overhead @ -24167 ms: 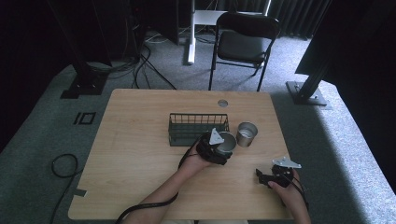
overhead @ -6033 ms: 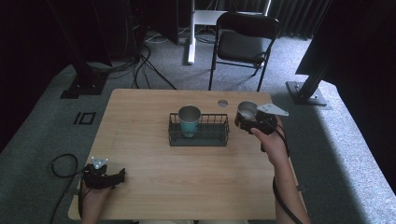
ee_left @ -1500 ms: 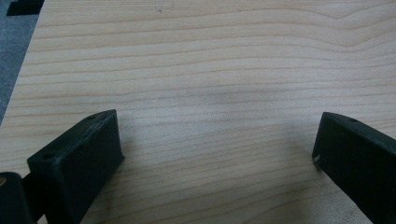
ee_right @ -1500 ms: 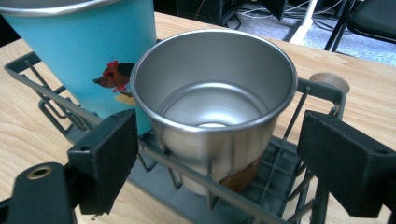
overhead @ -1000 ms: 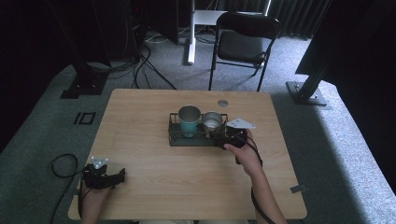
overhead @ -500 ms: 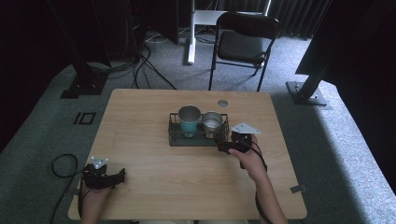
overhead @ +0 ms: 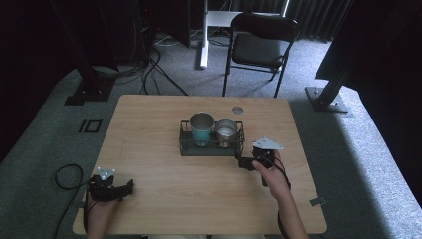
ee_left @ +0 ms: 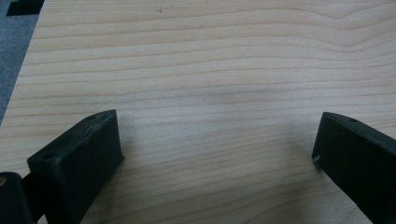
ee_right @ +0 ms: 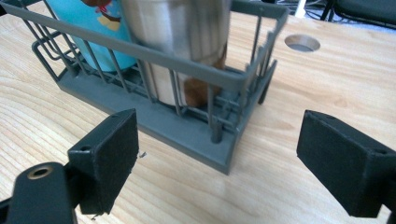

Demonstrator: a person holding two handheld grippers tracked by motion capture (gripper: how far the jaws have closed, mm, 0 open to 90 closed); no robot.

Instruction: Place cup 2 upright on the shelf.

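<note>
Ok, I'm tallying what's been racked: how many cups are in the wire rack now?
2. A teal cup stands in the left half of the grey wire rack, and a steel cup stands right beside it in the right half. Nothing else shows inside.

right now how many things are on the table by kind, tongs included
cups: 2, a teal cup and a steel cup
wire racks: 1, the grey rack holding both cups
tongs: 2, the left tongs and right tongs, both open and empty
total: 5
</note>
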